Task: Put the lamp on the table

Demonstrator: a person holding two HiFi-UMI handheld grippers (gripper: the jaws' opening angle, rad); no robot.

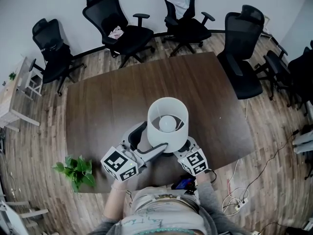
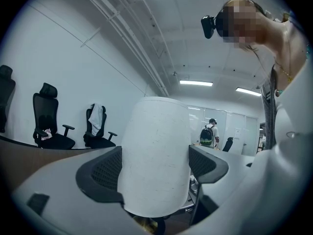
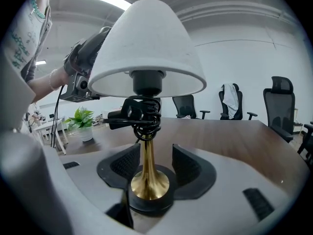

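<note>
The lamp has a white shade [image 1: 167, 121], a brass stem [image 3: 147, 155] and a round black base [image 3: 149, 203]. Its black cable and plug are coiled under the shade [image 3: 139, 115]. It stands upright near the front edge of the dark wood table [image 1: 122, 97], and the base looks to rest on the top. My left gripper [image 2: 155, 168] is shut on the shade [image 2: 156, 146], one pad [image 2: 105, 173] at each side. My right gripper [image 3: 154, 164] is open around the stem, its pads [image 3: 188, 166] clear of the brass.
A small potted plant [image 1: 76, 170] stands at the table's front left corner [image 3: 84, 119]. Several black office chairs [image 1: 122, 26] ring the far and right sides of the table. Cables and a power strip [image 1: 237, 202] lie on the floor at the right.
</note>
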